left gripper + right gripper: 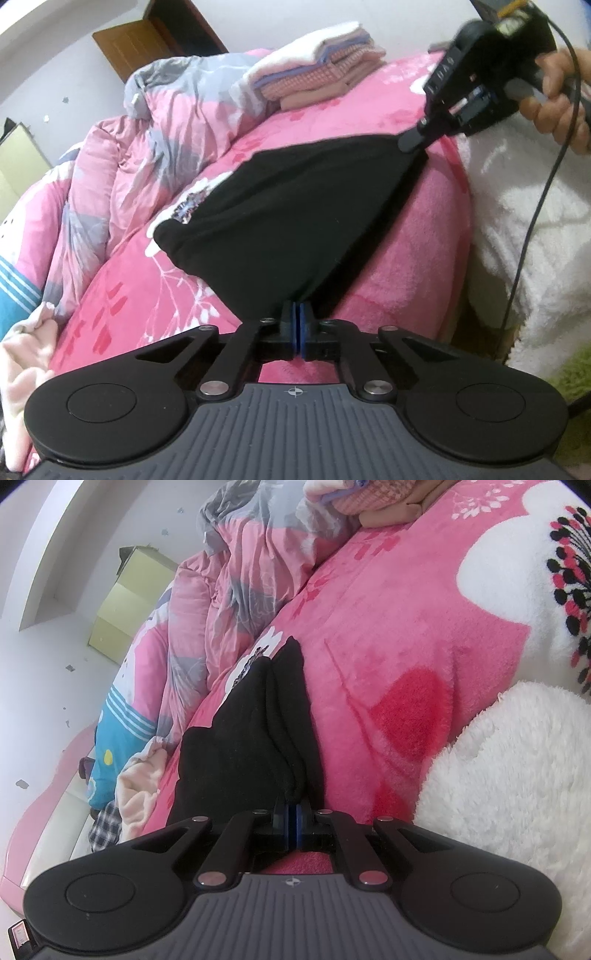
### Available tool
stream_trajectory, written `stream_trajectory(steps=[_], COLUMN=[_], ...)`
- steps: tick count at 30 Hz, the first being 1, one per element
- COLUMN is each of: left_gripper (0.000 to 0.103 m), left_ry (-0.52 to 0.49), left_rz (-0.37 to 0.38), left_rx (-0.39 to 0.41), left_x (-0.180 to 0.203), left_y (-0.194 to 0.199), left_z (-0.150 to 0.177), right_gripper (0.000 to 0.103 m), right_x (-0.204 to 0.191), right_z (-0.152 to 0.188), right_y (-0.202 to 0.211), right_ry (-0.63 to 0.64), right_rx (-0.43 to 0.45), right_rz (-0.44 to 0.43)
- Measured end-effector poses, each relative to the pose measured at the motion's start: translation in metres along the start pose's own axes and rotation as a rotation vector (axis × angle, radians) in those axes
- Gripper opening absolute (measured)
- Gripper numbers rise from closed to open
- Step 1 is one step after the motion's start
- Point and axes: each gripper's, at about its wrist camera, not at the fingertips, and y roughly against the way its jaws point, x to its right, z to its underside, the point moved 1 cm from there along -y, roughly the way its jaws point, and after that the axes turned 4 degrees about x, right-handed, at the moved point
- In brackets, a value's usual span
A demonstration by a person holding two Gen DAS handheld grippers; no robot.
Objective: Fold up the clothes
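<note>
Two grippers pinch one black knit garment (280,221) over the fluffy pink flowered blanket (406,229): our left gripper (297,325) has its blue pads clamped on a bunched corner, and our right gripper (293,816) bites another edge. The cloth sags between them, folds gathered. Beyond the blanket lie a rumpled pink-grey quilt (155,122) and a stack of folded pastel clothes (317,62).

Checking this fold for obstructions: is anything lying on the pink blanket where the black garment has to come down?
Nothing visible. Both grippers, left and right, are shut on the black garment; the pink blanket beside it is bare. The folded stack sits farther back.
</note>
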Motion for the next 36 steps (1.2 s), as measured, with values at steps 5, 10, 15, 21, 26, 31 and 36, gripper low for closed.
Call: stream_trajectory(steps=[5, 10, 15, 21, 26, 31, 36], left_gripper=[0.000, 0.000, 0.000, 0.000, 0.000, 0.000, 0.000], left_ry=[0.004, -0.014, -0.009, -0.017, -0.014, -0.023, -0.030], left_rz=[0.002, 0.040, 0.047, 0.031, 0.001, 0.041, 0.056], left_rx=[0.026, -0.025, -0.007, 0.006, 0.047, 0.023, 0.007], left_x=[-0.013, -0.007, -0.009, -0.014, -0.021, -0.013, -0.011], left_y=[0.017, 0.007, 0.007, 0.003, 0.006, -0.001, -0.001], left_z=[-0.002, 0.008, 0.002, -0.002, -0.014, -0.008, -0.004], right_gripper=[0.003, 0.002, 0.003, 0.003, 0.003, 0.003, 0.003], right_x=[-0.006, -0.001, -0.006, -0.011, -0.018, -0.010, 0.005], right_z=[0.003, 0.009, 0.007, 0.001, -0.011, -0.012, -0.003], right_y=[0.004, -0.001, 0.009, 0.010, 0.011, 0.004, 0.002], right_ry=[0.011, -0.009, 0.019, 0.063, 0.081, 0.078, 0.008], right_rx=[0.005, 0.004, 0.055, 0.091, 0.134, 0.121, 0.088], right_rz=[-0.012, -0.013, -0.029, -0.033, -0.064, -0.040, -0.026])
